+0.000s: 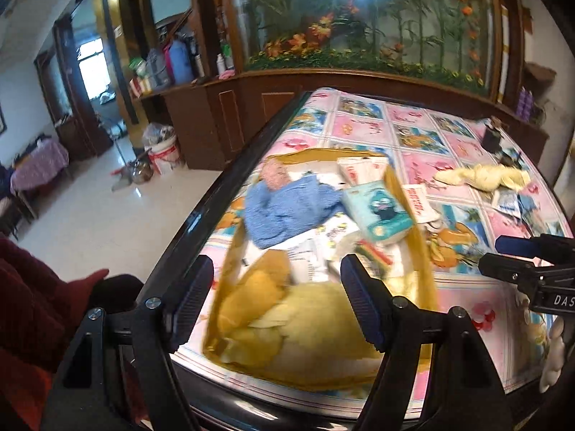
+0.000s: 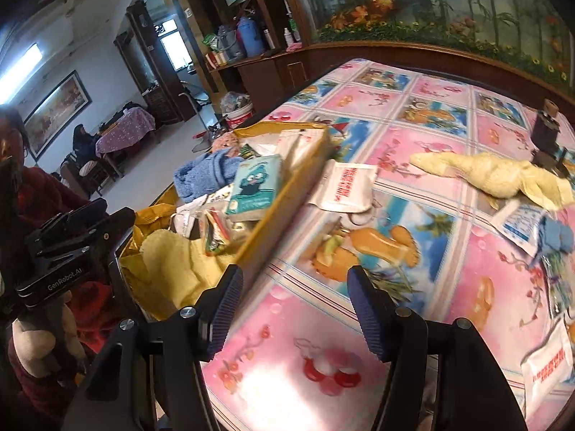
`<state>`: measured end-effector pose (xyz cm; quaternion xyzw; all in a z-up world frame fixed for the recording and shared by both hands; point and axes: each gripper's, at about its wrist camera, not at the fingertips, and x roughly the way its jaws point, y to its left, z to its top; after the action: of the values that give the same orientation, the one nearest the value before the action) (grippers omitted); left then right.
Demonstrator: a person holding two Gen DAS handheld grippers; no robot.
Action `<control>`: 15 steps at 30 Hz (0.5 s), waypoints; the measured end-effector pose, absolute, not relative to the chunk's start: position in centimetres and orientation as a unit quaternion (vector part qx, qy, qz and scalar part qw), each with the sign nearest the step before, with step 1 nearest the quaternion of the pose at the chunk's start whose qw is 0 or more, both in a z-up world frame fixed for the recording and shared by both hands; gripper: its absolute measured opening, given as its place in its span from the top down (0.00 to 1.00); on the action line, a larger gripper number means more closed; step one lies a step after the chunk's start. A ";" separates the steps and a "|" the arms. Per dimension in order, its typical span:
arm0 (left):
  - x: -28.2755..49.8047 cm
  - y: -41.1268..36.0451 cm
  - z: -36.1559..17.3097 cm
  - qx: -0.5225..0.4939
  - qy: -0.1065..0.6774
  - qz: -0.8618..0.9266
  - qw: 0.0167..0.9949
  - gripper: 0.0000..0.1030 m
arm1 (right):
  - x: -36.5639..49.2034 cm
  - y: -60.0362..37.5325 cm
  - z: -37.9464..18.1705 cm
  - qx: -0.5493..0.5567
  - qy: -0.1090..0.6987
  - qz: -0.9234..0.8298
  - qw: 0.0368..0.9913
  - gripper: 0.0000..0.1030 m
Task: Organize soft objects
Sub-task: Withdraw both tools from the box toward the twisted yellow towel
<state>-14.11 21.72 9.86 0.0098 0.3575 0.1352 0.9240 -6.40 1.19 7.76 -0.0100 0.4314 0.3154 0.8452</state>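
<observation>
Left wrist view looks straight down into the yellow box (image 1: 395, 194) on the table, and it is packed: a blue towel (image 1: 287, 212) bunched at the far left, a teal tissue pack (image 1: 377, 212) leaning against the right wall, a pale yellow cloth (image 1: 316, 323) heaped at the near end, and small packets in between. The left gripper (image 1: 276, 309) hovers over that near end, jaws wide apart, nothing between them. The view is a little smeared around the box rim.

Over on the right wrist view, the right gripper (image 2: 294, 309) hangs above the bare cartoon-print tablecloth (image 2: 431, 136), just right of the box, jaws also apart and empty. A white packet with red print (image 2: 345, 186) lies just outside the box wall. Further out, well apart from the box, a second yellow cloth (image 2: 496, 176) sprawls near the far right edge, with a blue-and-white sachet (image 2: 517, 226) beside it and a small dark stand (image 2: 546, 133) behind. Another white packet (image 2: 546, 362) sits at the near right edge.

Beyond the table, a wooden cabinet with a planted tank (image 1: 359, 18) fills the background.
</observation>
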 end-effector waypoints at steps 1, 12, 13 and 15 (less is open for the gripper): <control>-14.0 20.8 10.0 0.020 0.358 0.130 0.924 0.29 | -6.5 0.0 7.7 -0.004 0.431 0.307 0.849 0.40; -12.6 11.5 10.4 0.106 0.375 0.073 0.918 0.26 | -7.7 -9.6 7.3 0.052 0.421 0.245 0.872 0.38; -12.6 10.9 10.4 0.111 0.375 0.069 0.918 0.26 | -7.8 -10.3 7.2 0.057 0.420 0.240 0.873 0.38; -12.4 9.8 10.4 0.118 0.377 0.061 0.917 0.24 | -7.8 -11.5 6.9 0.065 0.420 0.232 0.875 0.38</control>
<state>-12.38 9.79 10.40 0.1182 0.3770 0.0610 0.9166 -7.75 -11.52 6.94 0.0649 0.4195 0.2319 0.8752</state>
